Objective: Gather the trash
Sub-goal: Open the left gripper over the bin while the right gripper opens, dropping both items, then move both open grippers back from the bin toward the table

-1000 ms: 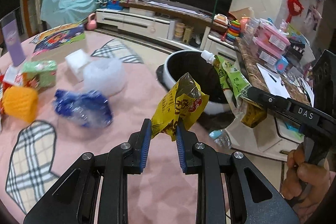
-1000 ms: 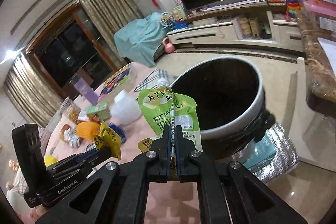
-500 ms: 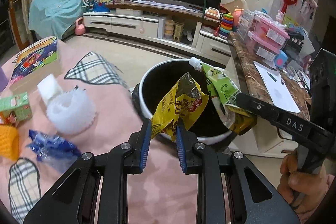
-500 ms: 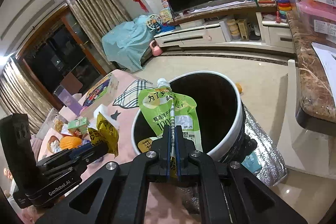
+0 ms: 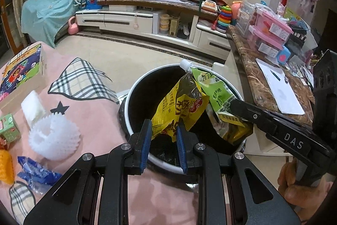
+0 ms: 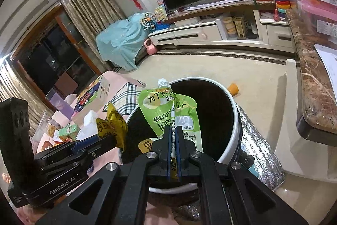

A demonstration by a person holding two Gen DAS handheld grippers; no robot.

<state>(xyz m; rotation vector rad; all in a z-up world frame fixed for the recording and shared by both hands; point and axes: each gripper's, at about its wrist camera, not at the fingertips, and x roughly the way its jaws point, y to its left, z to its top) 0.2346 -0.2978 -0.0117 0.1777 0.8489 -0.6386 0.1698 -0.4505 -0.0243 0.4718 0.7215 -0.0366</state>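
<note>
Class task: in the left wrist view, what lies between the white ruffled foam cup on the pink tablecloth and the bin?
Only bare pink tablecloth separates the white foam cup from the bin; the left wrist view shows it.

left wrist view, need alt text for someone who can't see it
The left gripper pinches a crumpled yellow snack wrapper over an open trash bin. To its right, the right gripper holds a green spouted pouch over the same bin, beside a pink tablecloth strewn with litter.

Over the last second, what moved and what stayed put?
Both grippers carried their trash from beside the table to over the bin: left gripper with the yellow wrapper, right gripper with the green pouch. Nothing released; both stay clamped. Table items unmoved.
</note>
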